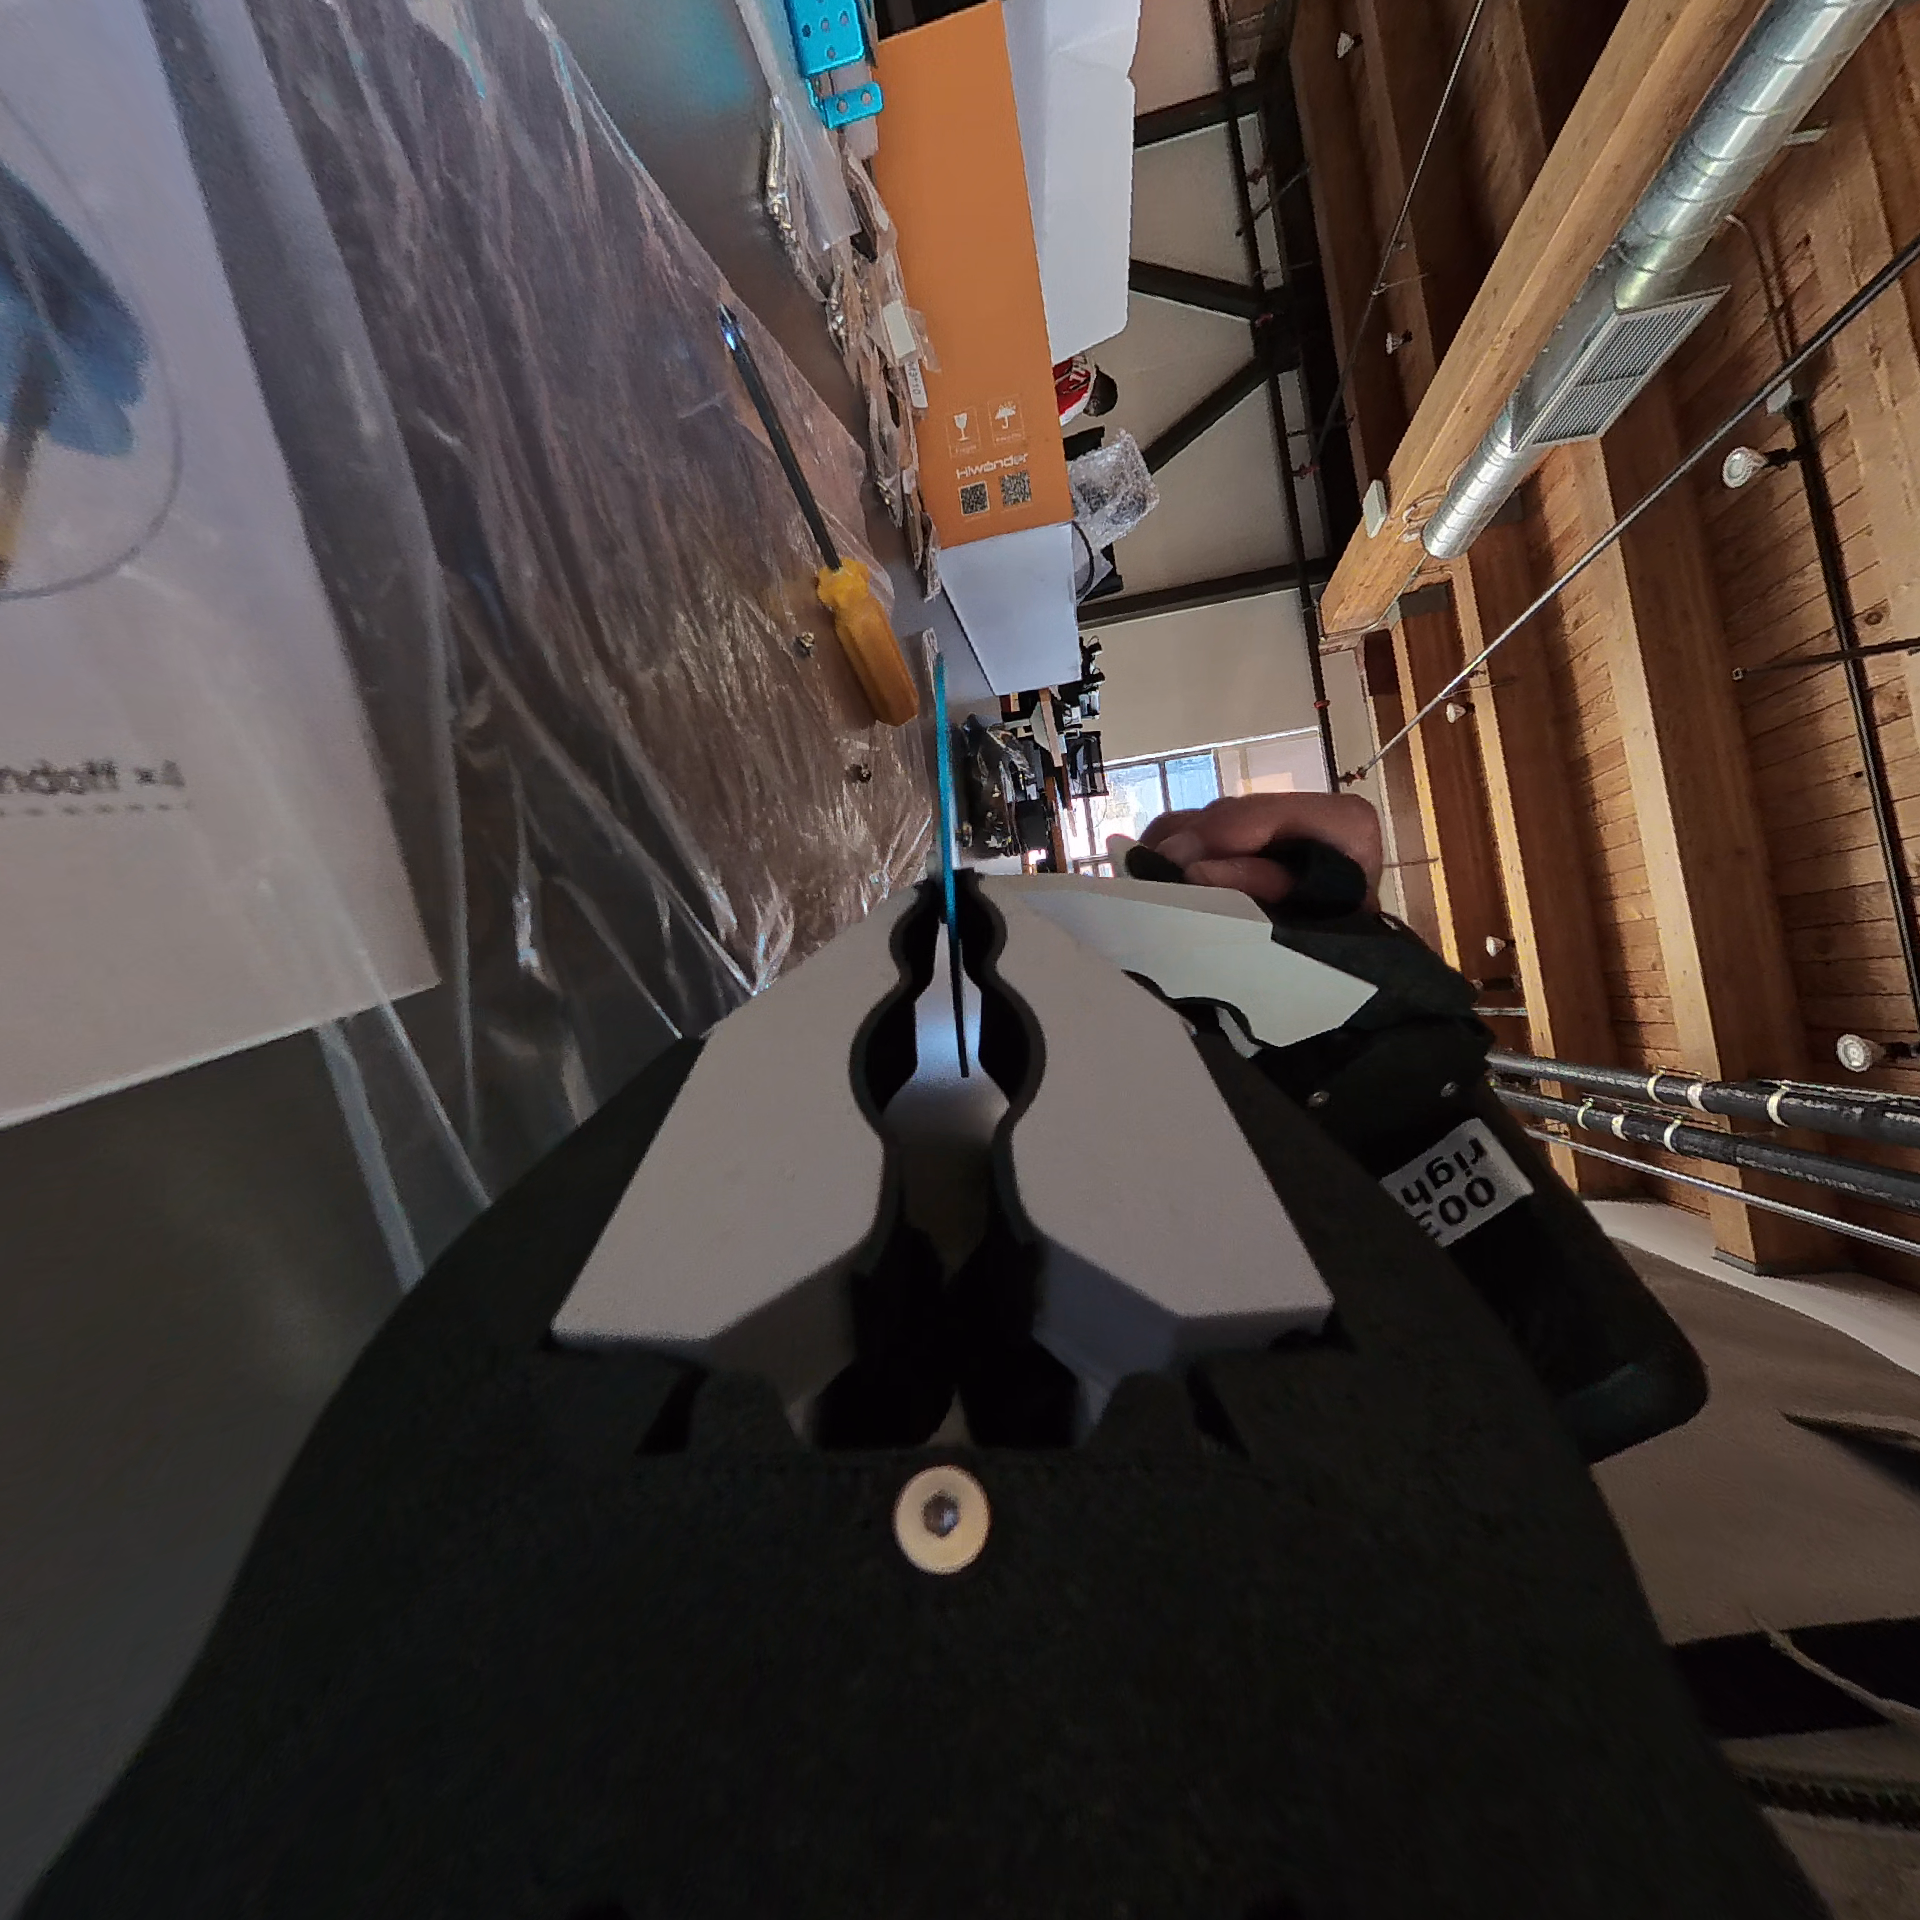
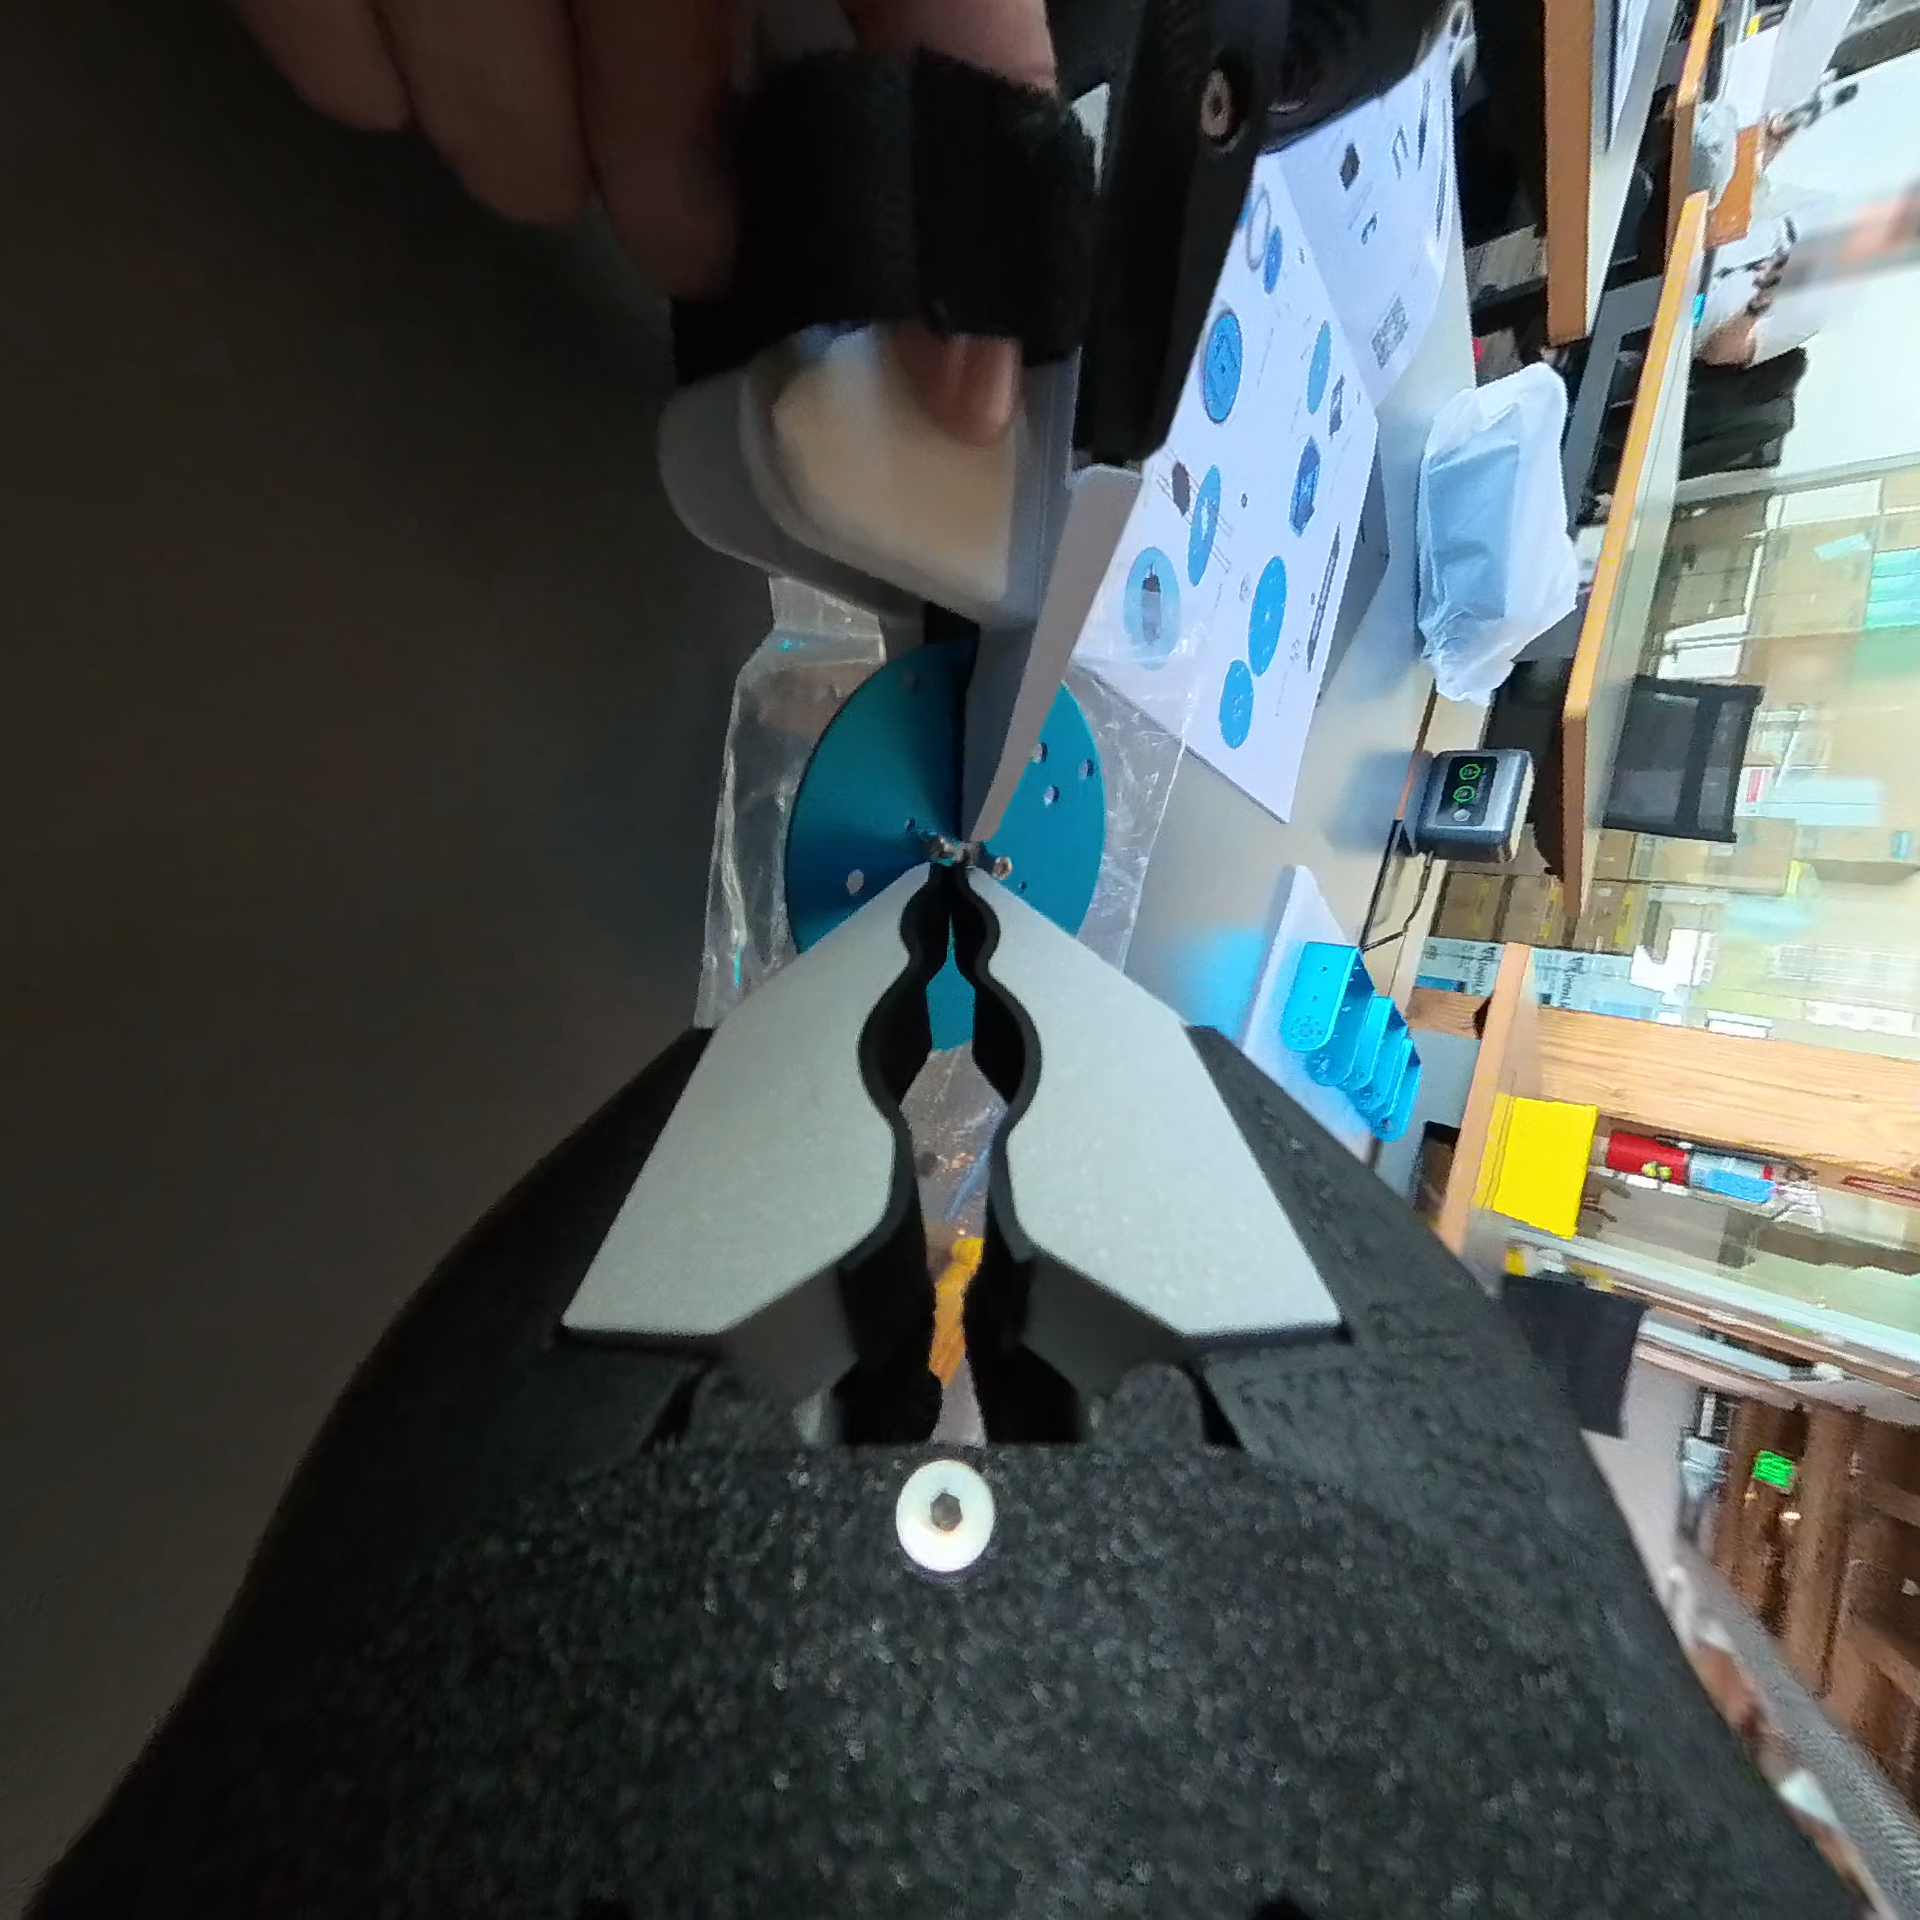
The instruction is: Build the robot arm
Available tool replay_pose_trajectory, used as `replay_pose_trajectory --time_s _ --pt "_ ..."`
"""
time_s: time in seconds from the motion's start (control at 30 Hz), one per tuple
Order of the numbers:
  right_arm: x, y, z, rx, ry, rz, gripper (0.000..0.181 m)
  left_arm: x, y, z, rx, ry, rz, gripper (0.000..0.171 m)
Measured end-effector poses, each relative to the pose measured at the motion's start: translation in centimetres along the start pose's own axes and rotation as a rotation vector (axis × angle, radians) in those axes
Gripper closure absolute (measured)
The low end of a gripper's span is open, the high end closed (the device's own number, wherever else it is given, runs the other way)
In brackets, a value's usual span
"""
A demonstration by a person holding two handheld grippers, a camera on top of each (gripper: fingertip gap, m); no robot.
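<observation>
Your left gripper (image 1: 952, 904) is clamped on the edge of a thin blue disc (image 1: 945, 790), which shows edge-on in the left wrist view, pinched between the closed fingertips and held clear of the table (image 1: 582, 520). In the right wrist view the same disc (image 2: 862, 821) faces you flat, round and drilled with small holes.

Your right gripper (image 2: 951, 868) has its fingers drawn together on a small silver screw (image 2: 948, 852) right at the middle of the disc; the screw is tiny, so whether it is truly pinched or only touched is hard to say.

The disc looks like stiff, light metal, smooth and probably slippery at the rim, so a hold across the flat faces near the edge, as you have it, seems soundest. The screw would likely slip out easily.

A yellow-handled screwdriver (image 1: 831, 561) lies on the table over clear plastic bags (image 1: 499, 436), with an orange box (image 1: 966, 260) beyond it. A printed sheet (image 2: 1257, 540) with blue pictures lies behind the disc, and blue brackets (image 2: 1351, 1049) sit farther right.
</observation>
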State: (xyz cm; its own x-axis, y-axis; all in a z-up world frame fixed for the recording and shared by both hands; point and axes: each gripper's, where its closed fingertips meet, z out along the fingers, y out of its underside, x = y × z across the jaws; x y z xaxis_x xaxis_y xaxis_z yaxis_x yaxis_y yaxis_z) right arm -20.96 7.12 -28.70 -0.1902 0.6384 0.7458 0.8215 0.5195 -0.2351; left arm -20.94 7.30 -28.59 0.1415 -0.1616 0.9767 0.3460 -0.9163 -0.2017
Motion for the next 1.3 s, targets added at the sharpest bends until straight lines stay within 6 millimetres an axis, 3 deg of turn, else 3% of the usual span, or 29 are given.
replay_pose_trajectory --time_s 0.1,0.33,0.47,0.57,0.7,0.93,1.17,1.3 --pt "0.2 0.1 0.0 0.029 -0.016 0.117 0.181 0.1 -0.1 0.0 0.005 0.015 -0.021 0.167" --pt "1.3 -0.1 -1.4 0.245 -0.117 0.661 0.181 0.2 -0.7 -0.3 0.03 0.043 -0.06 0.167" --pt "3.7 2.0 -2.5 0.422 -0.099 1.04 0.159 1.3 -1.5 -0.2 0.048 0.093 -0.059 0.168" --pt "4.0 2.6 -3.1 0.615 -0.34 1.407 0.141 2.3 -2.1 -0.1 0.054 0.126 -0.035 0.168" --pt "2.7 1.6 -2.4 0.679 -0.659 1.703 0.138 2.6 -2.2 0.4 0.036 0.139 -0.033 0.168" --pt "2.1 1.8 -1.3 0.702 -0.822 1.908 0.175 2.1 -2.0 1.4 0.009 0.146 -0.074 0.168" --pt "1.9 2.0 -1.5 0.706 -0.95 1.986 0.181 1.9 -2.0 1.8 -0.004 0.135 -0.071 0.168" --pt "1.9 2.2 -1.1 0.682 -0.941 1.982 0.18 1.5 -2.2 1.9 -0.003 0.106 -0.09 0.168"
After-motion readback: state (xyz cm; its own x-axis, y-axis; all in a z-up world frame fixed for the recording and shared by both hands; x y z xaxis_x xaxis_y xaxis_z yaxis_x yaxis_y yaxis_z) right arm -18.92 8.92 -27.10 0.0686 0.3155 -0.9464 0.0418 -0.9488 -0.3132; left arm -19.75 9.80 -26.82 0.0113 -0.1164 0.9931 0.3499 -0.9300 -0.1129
